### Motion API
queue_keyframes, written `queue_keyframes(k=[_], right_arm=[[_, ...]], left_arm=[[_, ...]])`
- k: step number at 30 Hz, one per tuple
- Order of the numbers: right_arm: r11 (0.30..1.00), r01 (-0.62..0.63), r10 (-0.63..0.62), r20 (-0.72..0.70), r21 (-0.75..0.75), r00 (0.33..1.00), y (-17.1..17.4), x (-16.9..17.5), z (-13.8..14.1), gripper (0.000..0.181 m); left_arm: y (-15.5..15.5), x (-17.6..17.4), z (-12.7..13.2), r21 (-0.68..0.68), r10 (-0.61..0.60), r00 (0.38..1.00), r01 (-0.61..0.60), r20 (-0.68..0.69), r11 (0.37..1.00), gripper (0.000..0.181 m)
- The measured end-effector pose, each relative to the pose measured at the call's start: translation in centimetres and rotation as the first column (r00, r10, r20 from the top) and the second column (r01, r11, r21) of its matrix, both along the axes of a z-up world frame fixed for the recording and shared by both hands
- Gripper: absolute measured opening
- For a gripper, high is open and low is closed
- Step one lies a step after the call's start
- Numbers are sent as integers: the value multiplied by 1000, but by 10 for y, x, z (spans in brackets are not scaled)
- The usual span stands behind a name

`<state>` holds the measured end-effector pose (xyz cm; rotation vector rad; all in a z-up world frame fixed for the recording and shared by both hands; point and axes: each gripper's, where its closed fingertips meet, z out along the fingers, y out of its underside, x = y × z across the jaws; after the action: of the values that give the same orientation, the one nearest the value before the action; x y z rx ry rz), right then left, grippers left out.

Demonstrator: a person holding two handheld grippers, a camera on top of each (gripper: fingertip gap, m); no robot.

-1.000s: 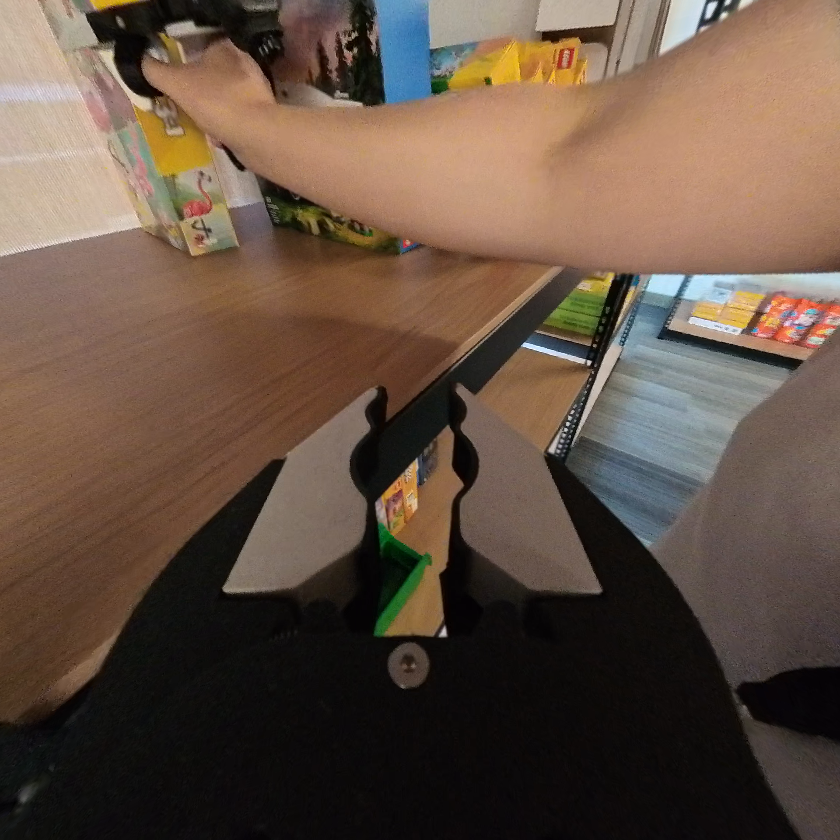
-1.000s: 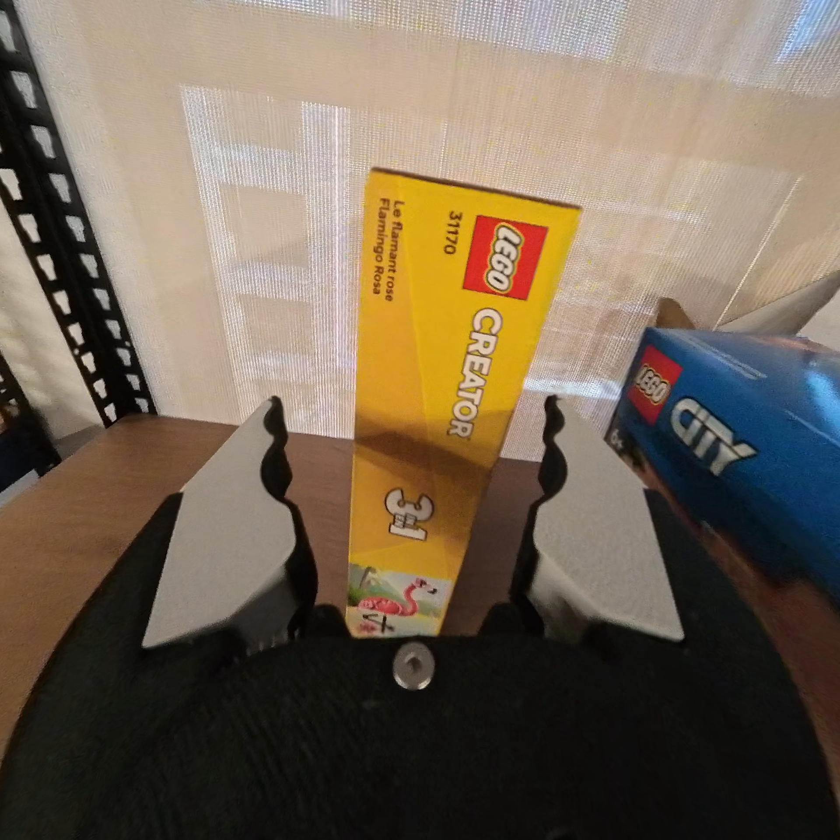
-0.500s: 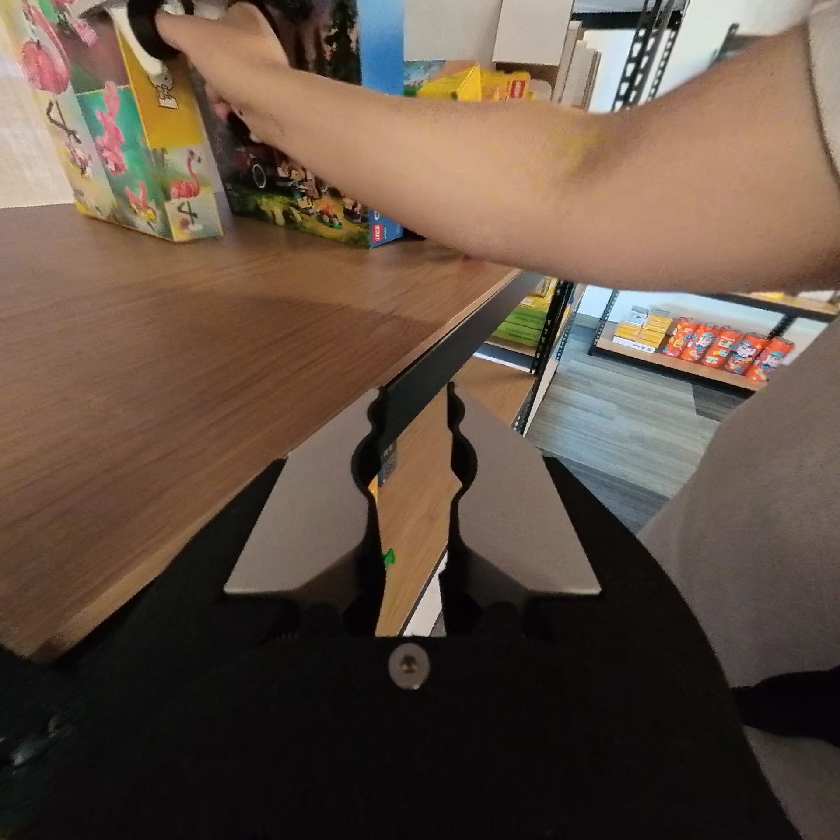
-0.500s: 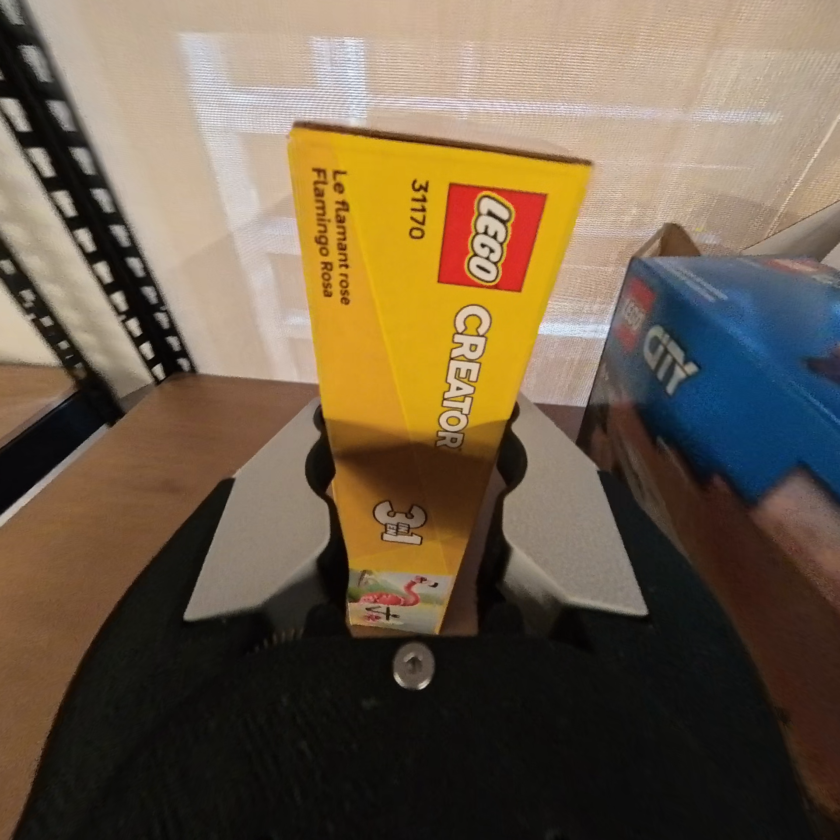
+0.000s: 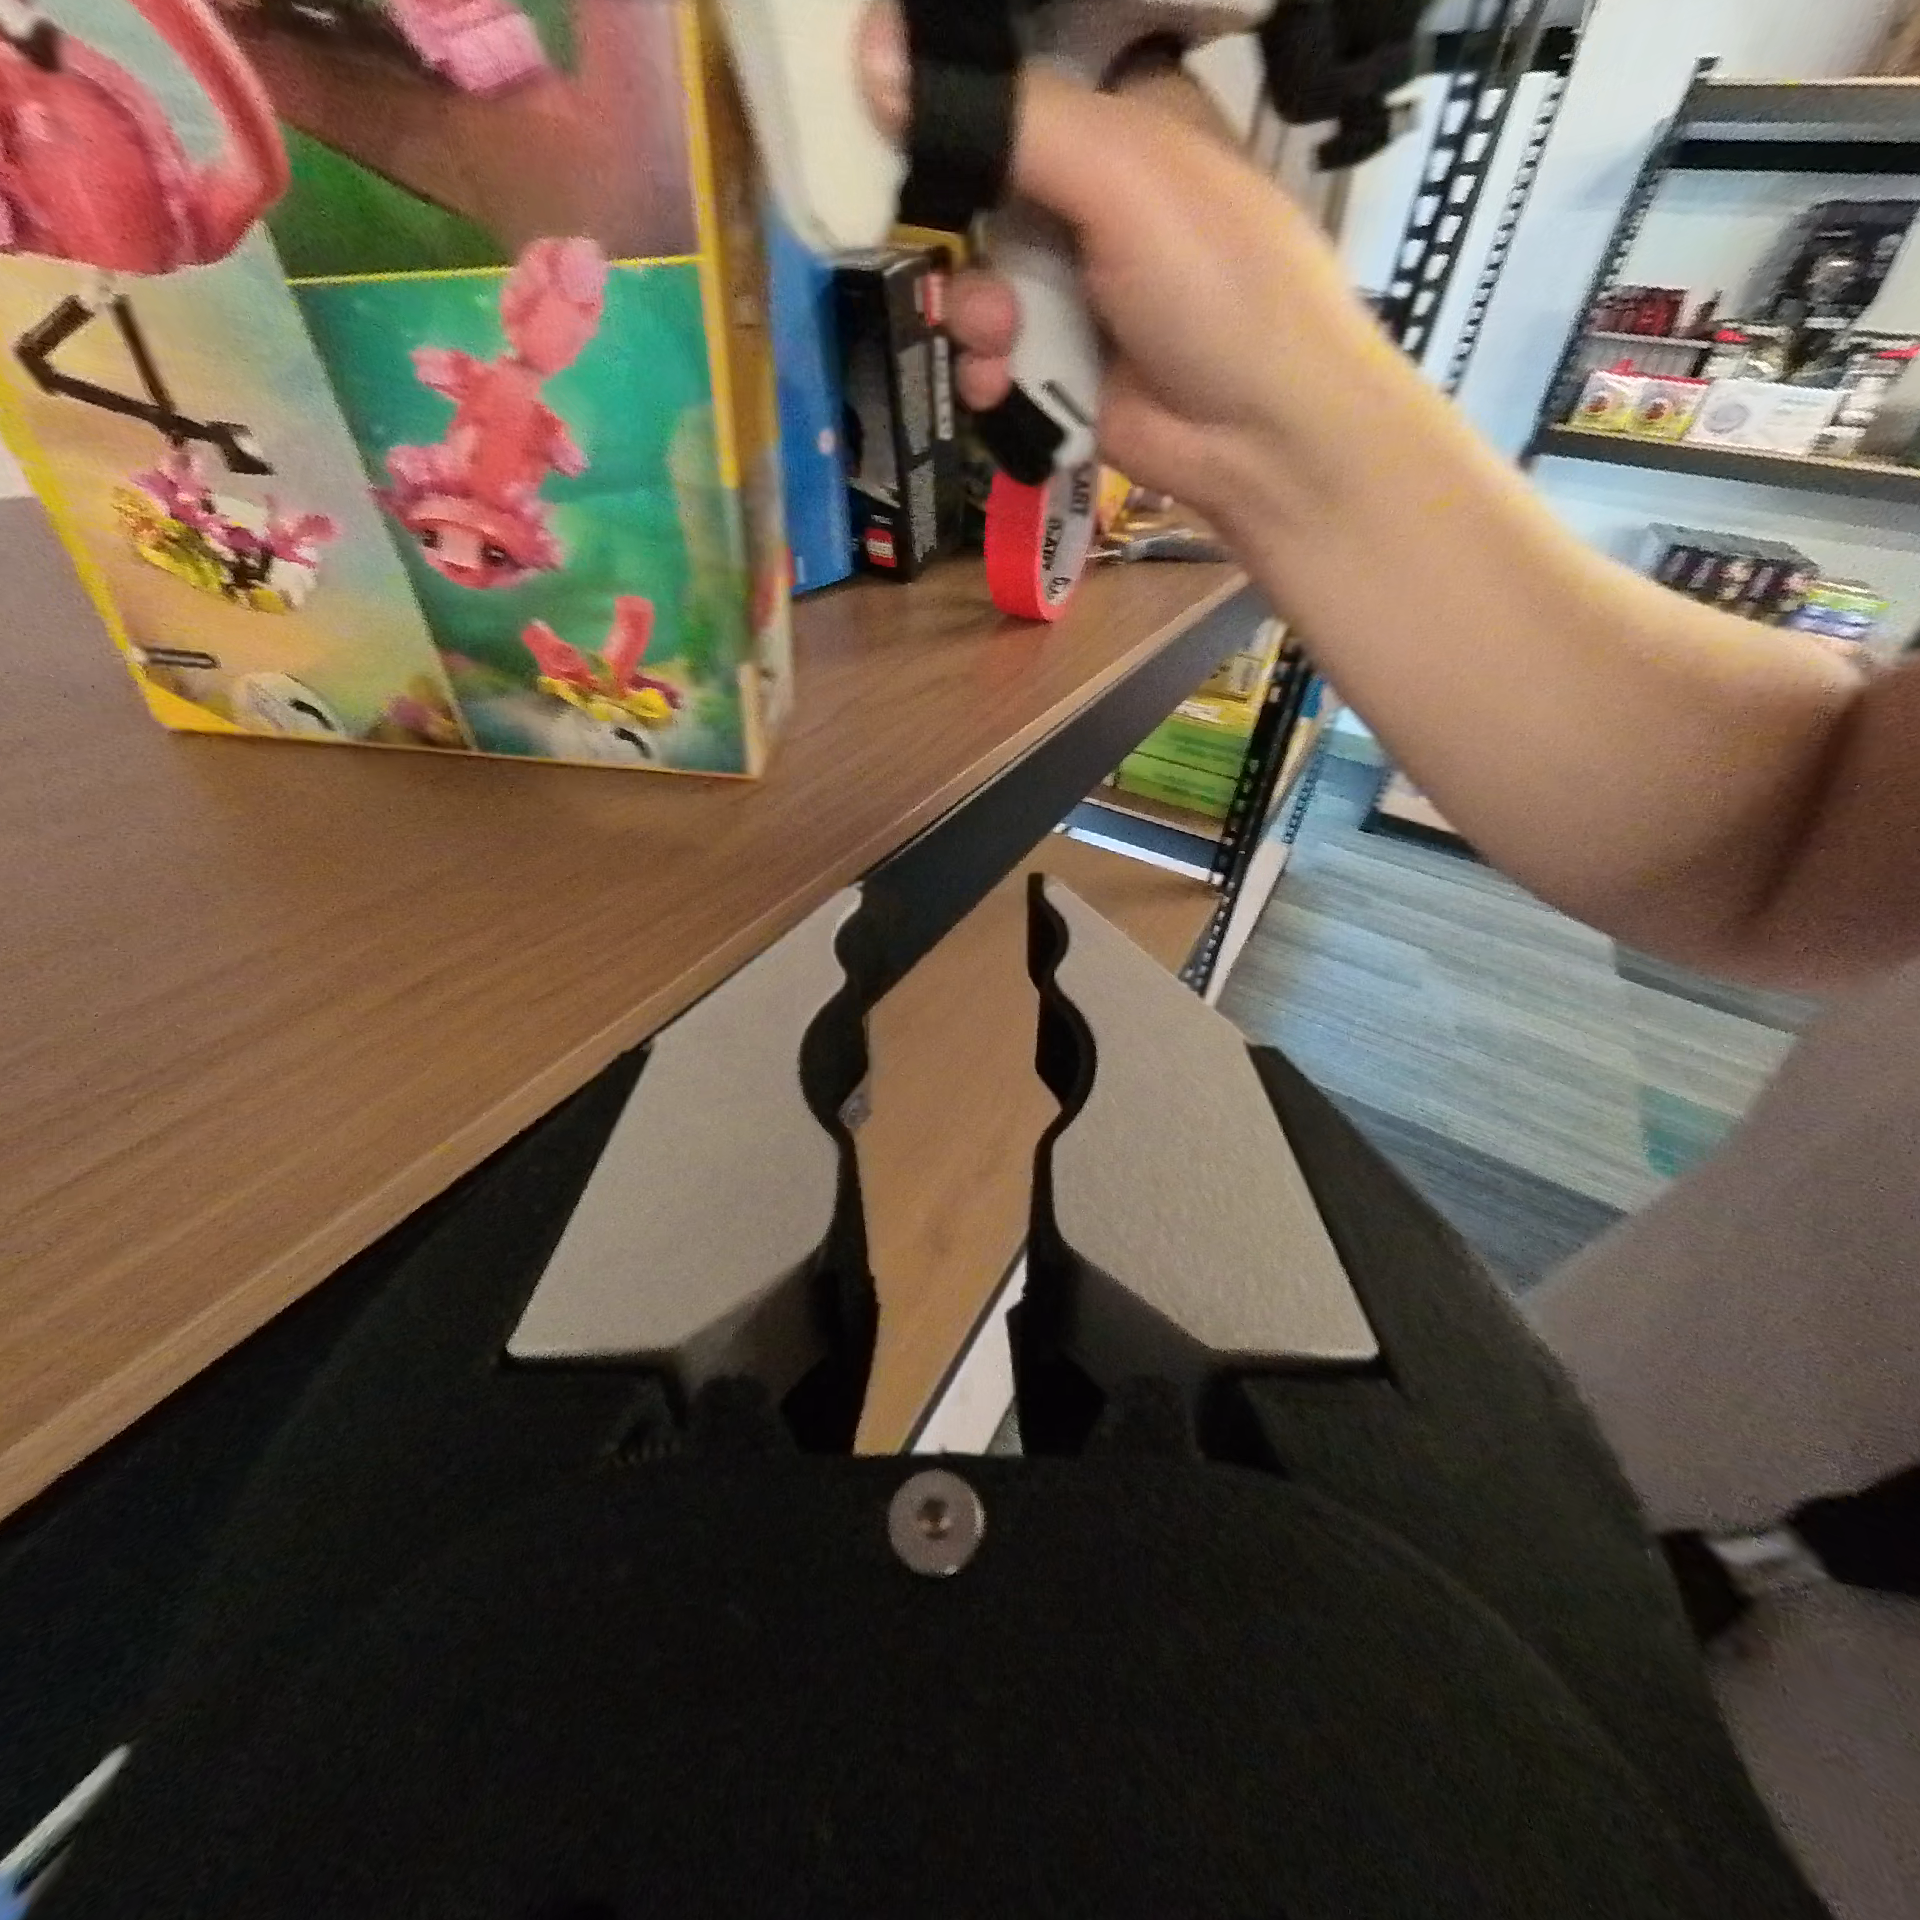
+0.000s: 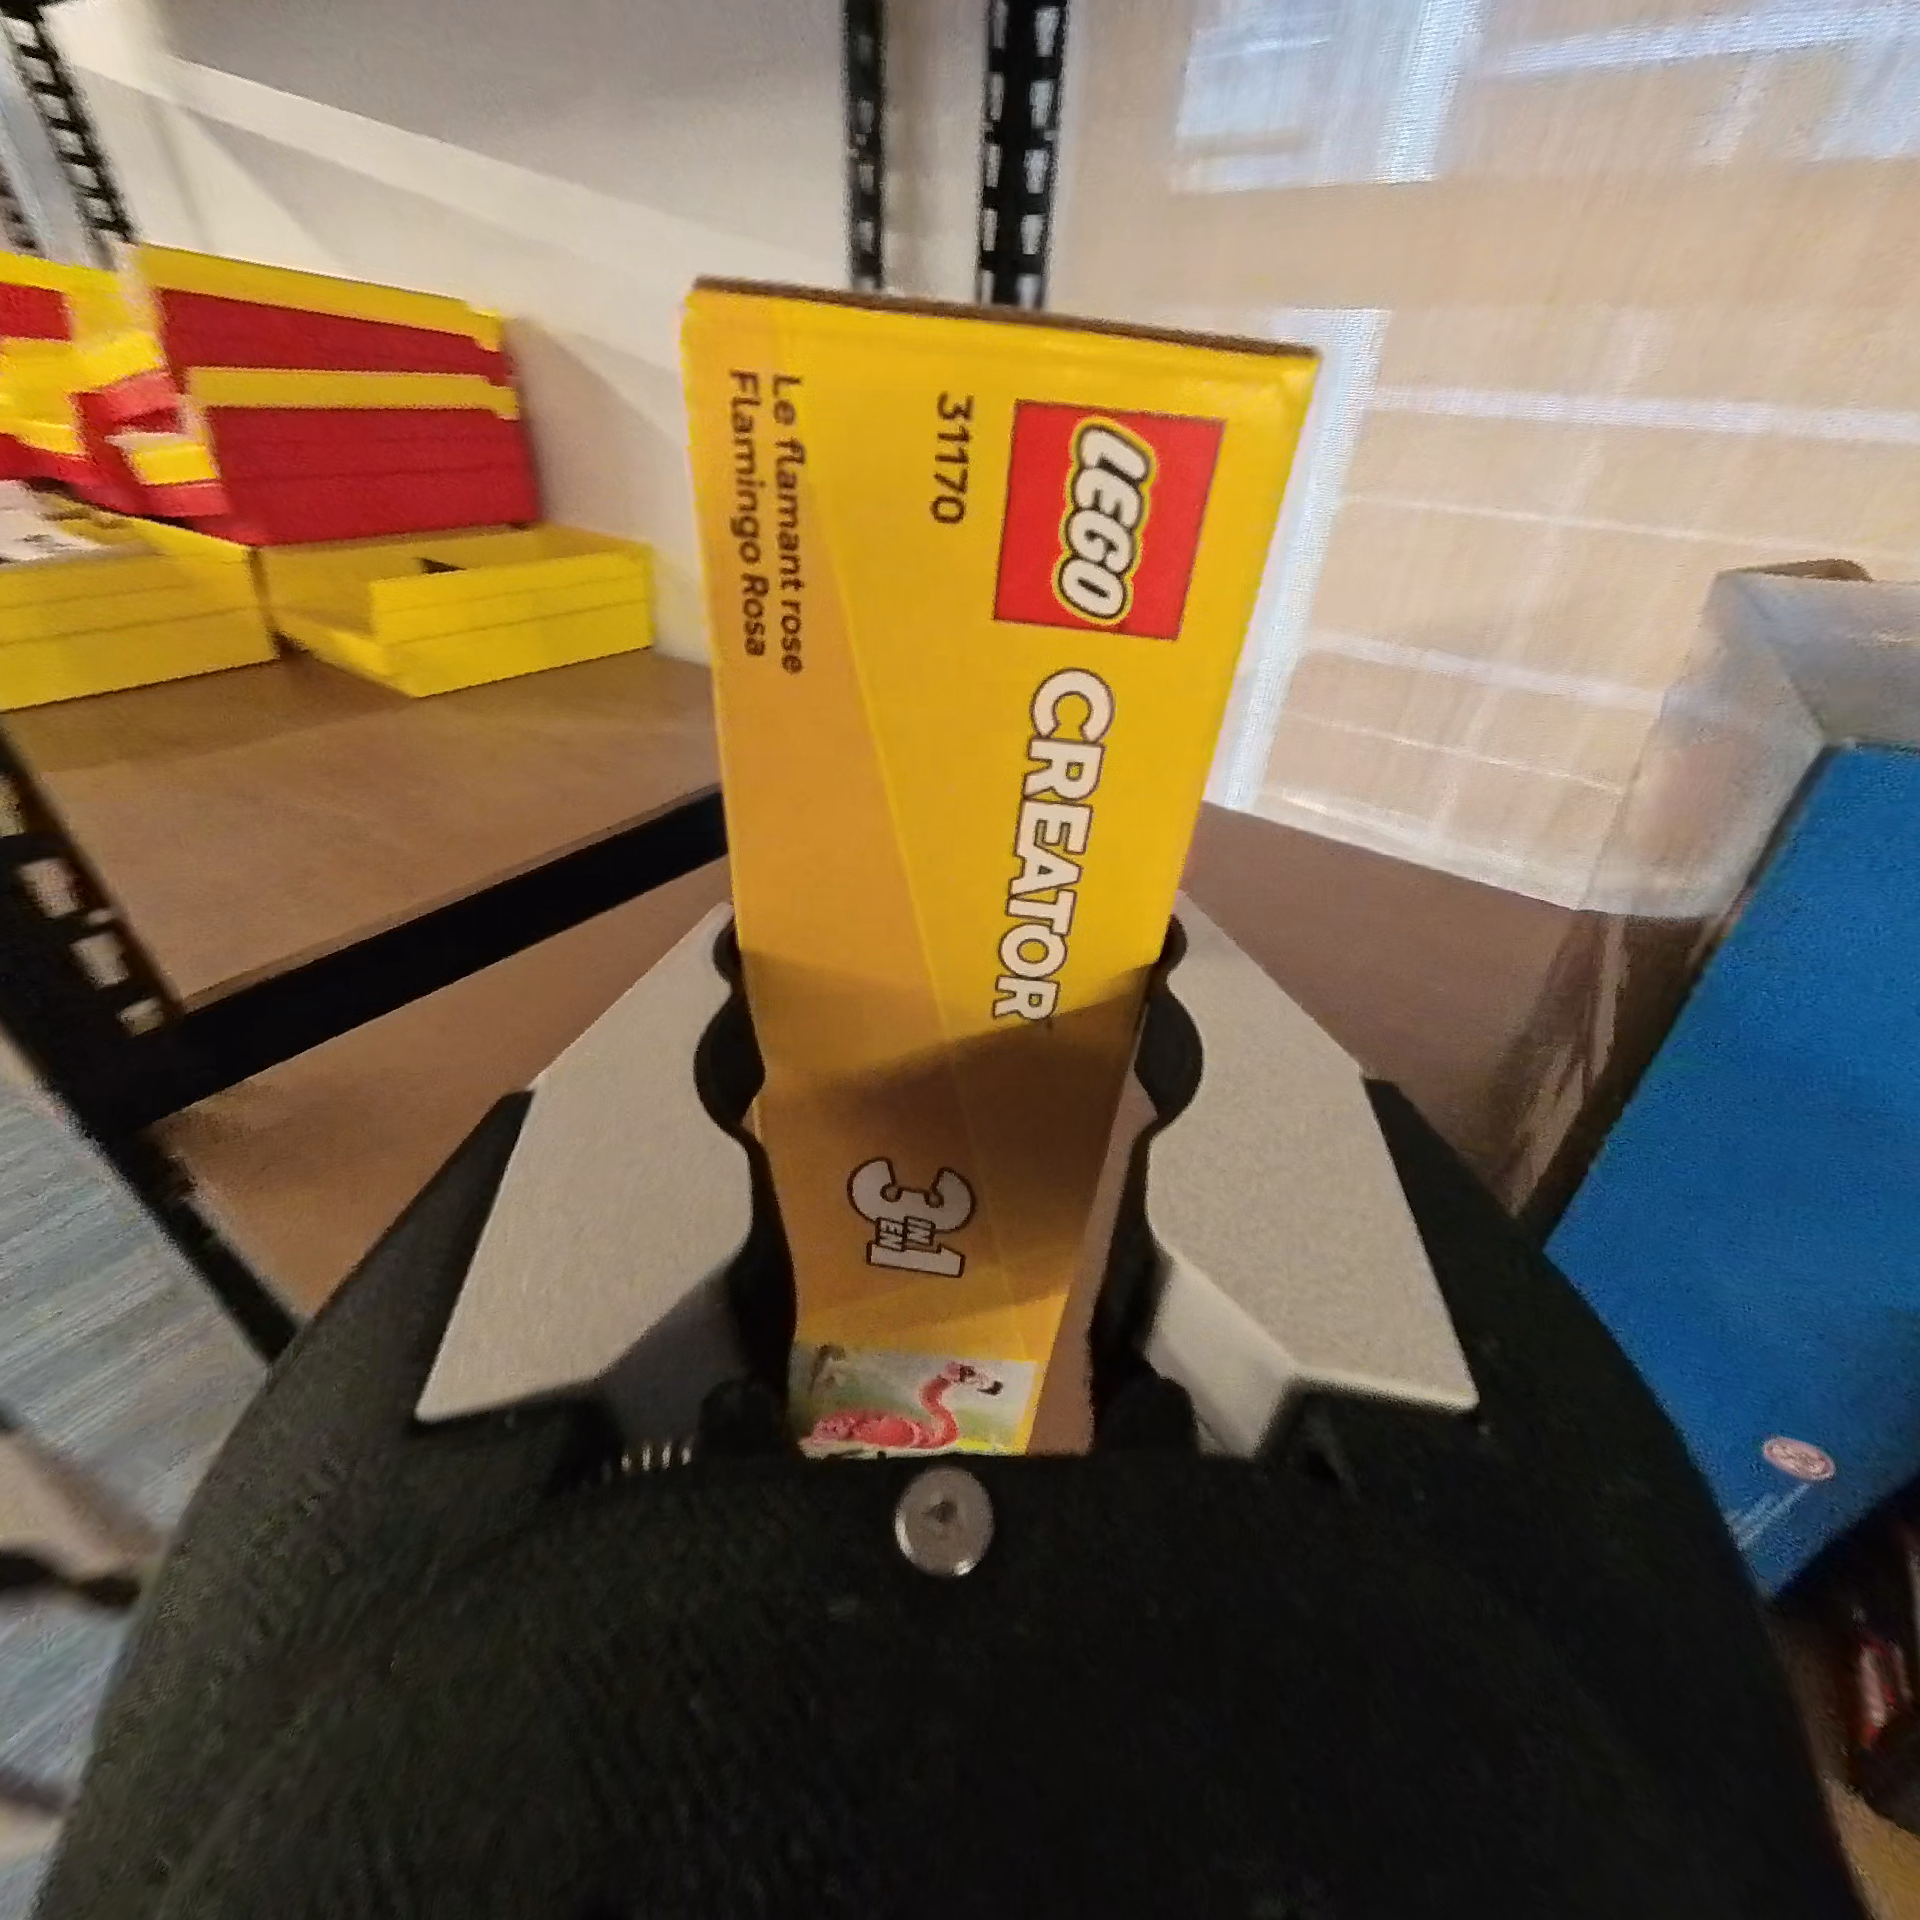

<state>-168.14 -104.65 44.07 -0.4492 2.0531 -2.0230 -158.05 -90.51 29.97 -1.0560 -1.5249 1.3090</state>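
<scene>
- Yellow toy-brick box (image 6: 997,727) stands upright at centre frame of the right wrist view, pinched on both narrow sides by the right claw (image 6: 951,940).
- In the left wrist view the same box (image 5: 416,468) fills the upper left, its lower edge at the wooden shelf (image 5: 312,987); whether it rests there or hangs just above cannot be told.
- A person's hand (image 5: 1143,281), upper centre, grips the right claw's handle.
- Left claw (image 5: 945,904), lower centre, holds nothing; its 2 fingers stand a narrow gap apart over the shelf's dark front edge.
- Blue box (image 6: 1766,1195) sits at the right edge, just beside the yellow one.
- Red tape roll (image 5: 1029,551) stands on edge at mid-frame, near a black box (image 5: 904,416).
- Yellow and red trays (image 6: 312,520) lie upper left on a neighbouring shelf.
</scene>
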Motion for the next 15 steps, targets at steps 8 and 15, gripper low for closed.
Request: queue_keyframes(k=[8, 15], right_arm=[[954, -297, 298, -2, 33, 955, 43, -10, -1, 72], [885, -457, 449, 94, 86, 888, 51, -15, -6, 82]], left_arm=[[-18, -27, -7, 67, 135, 990, -137, 31, 988, 36], [-31, -17, 15, 55, 211, 976, -209, -44, 976, 43]])
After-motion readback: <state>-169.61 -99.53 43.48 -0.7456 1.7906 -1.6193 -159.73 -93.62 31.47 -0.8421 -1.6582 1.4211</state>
